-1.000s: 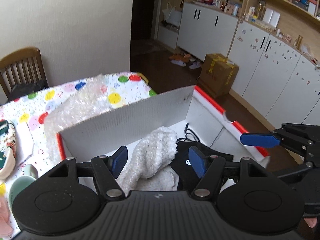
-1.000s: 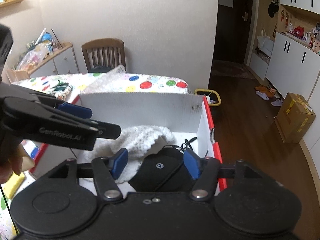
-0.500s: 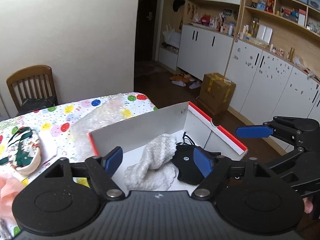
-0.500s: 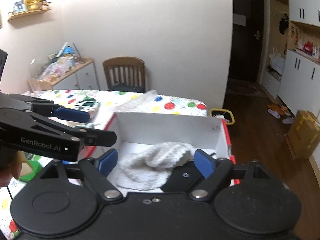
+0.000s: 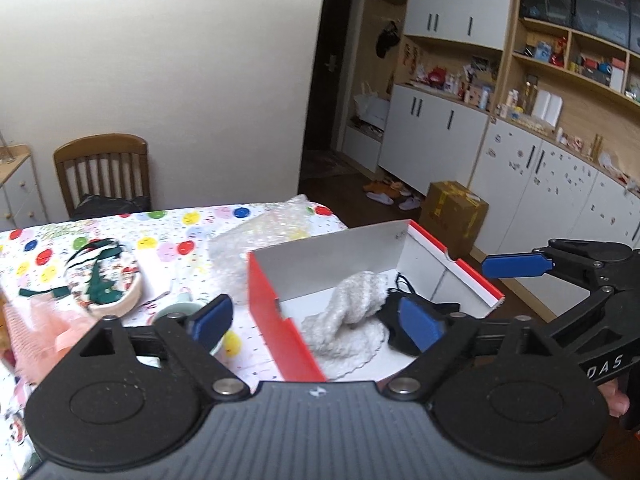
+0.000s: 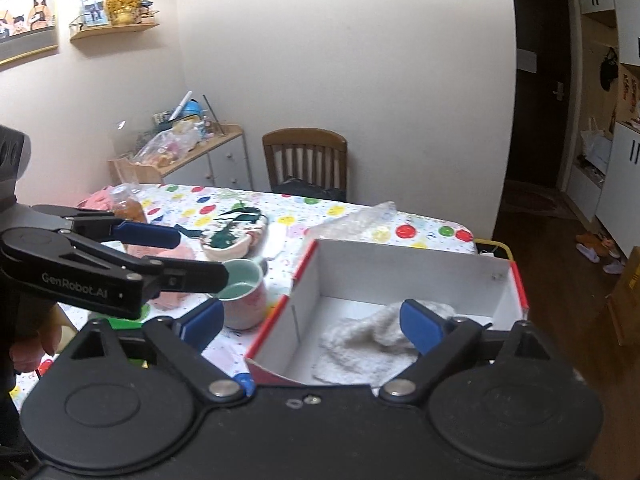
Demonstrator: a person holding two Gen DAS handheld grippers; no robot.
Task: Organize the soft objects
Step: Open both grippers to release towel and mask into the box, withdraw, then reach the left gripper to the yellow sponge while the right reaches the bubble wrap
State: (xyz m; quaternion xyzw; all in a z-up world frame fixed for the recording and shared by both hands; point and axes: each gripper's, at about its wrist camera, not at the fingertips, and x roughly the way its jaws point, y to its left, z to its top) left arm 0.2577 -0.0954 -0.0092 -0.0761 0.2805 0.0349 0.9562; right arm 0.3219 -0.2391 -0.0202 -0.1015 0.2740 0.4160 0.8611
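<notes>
Blue-padded fingers of the left tool (image 5: 316,322) and the right tool (image 6: 316,320) stand spread wide with nothing between them, both held above the near edge of the table (image 5: 168,236). Just beyond them the red-and-white box (image 5: 276,312) holds a white knitted cloth (image 5: 348,316) with a black soft item (image 5: 394,324) touching it at 3 o'clock. Farther off, at 10 o'clock from the box, sit a pale mug (image 6: 244,300), a patterned pouch (image 5: 104,284) and a pink cloth (image 5: 36,320), with crumpled bubble wrap (image 5: 264,236) at 12 o'clock behind the box.
</notes>
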